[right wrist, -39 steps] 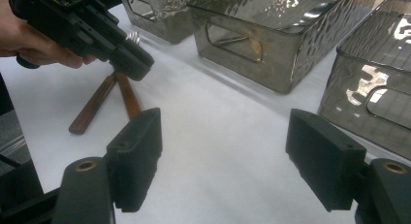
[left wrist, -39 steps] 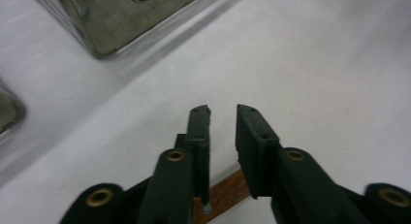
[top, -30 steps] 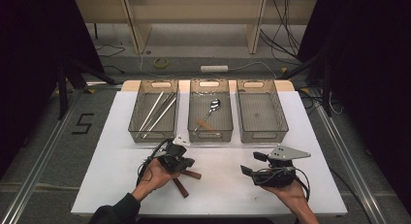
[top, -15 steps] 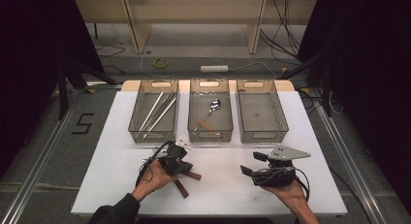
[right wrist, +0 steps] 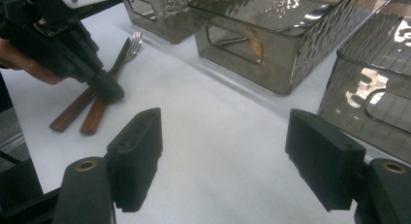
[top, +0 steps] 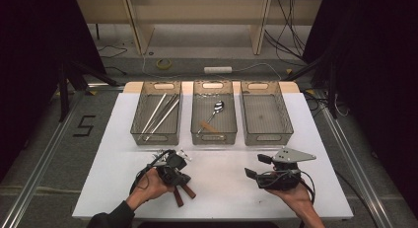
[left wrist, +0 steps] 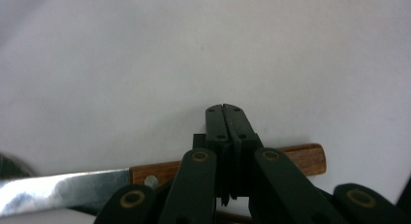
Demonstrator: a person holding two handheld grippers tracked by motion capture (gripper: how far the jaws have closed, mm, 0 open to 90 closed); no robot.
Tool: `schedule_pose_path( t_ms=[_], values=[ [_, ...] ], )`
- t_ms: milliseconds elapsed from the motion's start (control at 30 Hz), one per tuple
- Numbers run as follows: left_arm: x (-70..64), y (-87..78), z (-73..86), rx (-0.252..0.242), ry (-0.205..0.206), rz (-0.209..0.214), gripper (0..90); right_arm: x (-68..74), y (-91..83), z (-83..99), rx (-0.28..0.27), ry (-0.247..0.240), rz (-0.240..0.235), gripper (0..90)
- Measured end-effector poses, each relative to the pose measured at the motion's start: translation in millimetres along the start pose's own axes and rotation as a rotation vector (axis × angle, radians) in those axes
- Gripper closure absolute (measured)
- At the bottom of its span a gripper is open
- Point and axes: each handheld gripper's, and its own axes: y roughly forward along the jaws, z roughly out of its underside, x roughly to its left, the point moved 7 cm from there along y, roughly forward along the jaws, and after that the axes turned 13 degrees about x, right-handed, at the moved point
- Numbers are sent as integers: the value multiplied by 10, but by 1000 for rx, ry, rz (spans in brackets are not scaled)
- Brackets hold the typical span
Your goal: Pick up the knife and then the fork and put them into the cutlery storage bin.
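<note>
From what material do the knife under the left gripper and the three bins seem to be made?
The knife: its blade looks like polished steel, bright and mirror-like; its handle looks like brown wood with a visible grain and a rivet. The bins seem to be smoky clear plastic with a rippled texture, since the contents show through the walls.

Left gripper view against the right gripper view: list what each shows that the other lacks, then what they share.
Left gripper view alone: the shiny knife blade joined to a wooden handle, seen close up, with the left gripper jaws shut together over that handle.

Right gripper view alone: the right gripper with jaws wide open, three trays, a fork, and a second handle beside the first.

Shared: the white table, the left gripper, and a wooden handle under it.
</note>
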Motion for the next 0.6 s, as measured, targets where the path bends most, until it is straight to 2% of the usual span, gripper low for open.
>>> schedule_pose_path(
  t_ms=[333, 600],
  values=[
    [68, -90, 311, 96, 7, 33, 890, 31, 16, -3, 11, -10, 0, 304],
    [163, -156, 510, 151, -23, 38, 889, 64, 15, -15, 12, -23, 0, 306]
  ],
)
